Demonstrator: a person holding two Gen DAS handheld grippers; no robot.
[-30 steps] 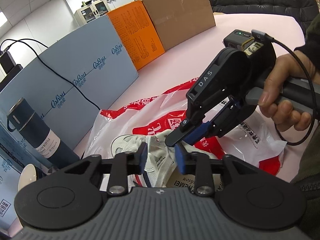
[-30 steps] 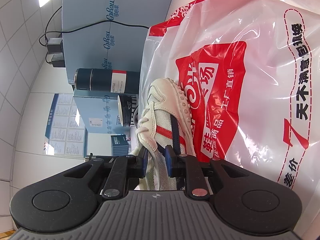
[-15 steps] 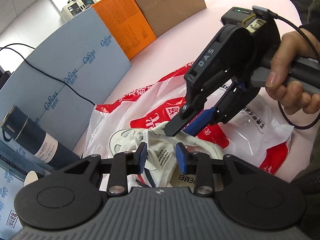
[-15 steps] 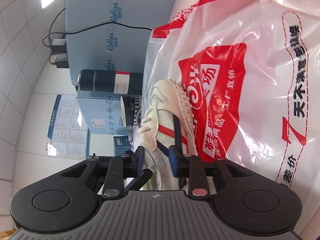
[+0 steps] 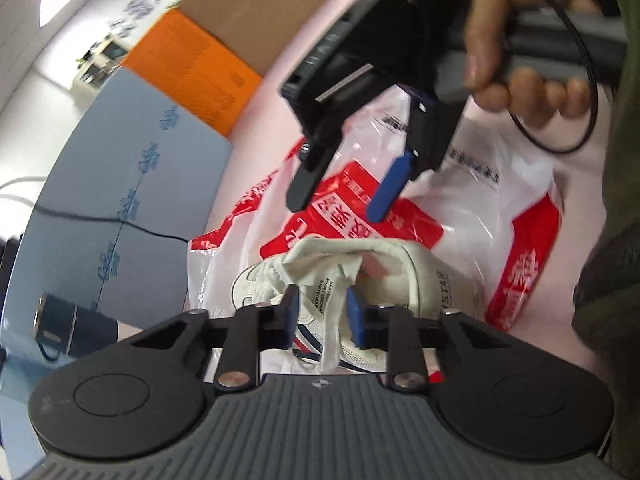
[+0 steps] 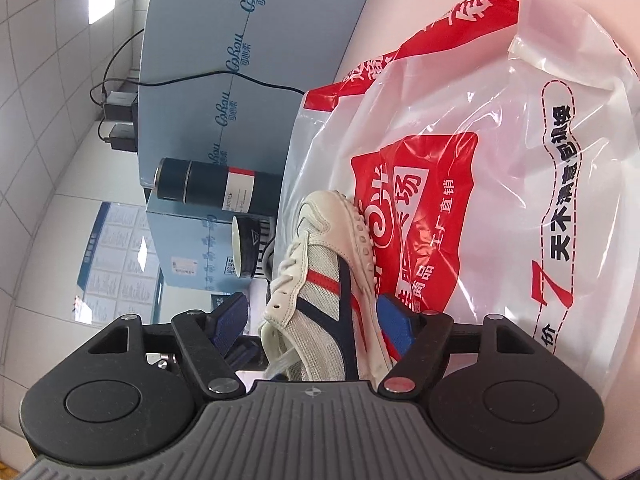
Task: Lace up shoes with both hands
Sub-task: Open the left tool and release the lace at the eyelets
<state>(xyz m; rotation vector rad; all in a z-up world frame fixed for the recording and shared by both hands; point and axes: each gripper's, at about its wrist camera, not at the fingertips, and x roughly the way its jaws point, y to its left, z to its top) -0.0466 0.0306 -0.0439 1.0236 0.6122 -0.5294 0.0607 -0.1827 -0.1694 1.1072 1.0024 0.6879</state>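
A white shoe with red and navy stripes lies on a red-and-white plastic bag. Its tongue stands up, bunched, and runs down between the blue pads of my left gripper. Those jaws are closing, and a slit still shows beside the left pad. Above the shoe hangs my right gripper, a hand on its handle; its jaws are opening and hold nothing. In the right wrist view the shoe lies on its side between the spread fingers of my right gripper, untouched by the pads.
Light blue boards, an orange box and a brown box wall off the pink table's far side. A dark bottle and a small cup stand near the shoe's toe. The bag spreads to the right.
My right gripper's jaws have spread wide and let go of the tongue. My left gripper has rolled, and its pads have drawn closer around the tongue.
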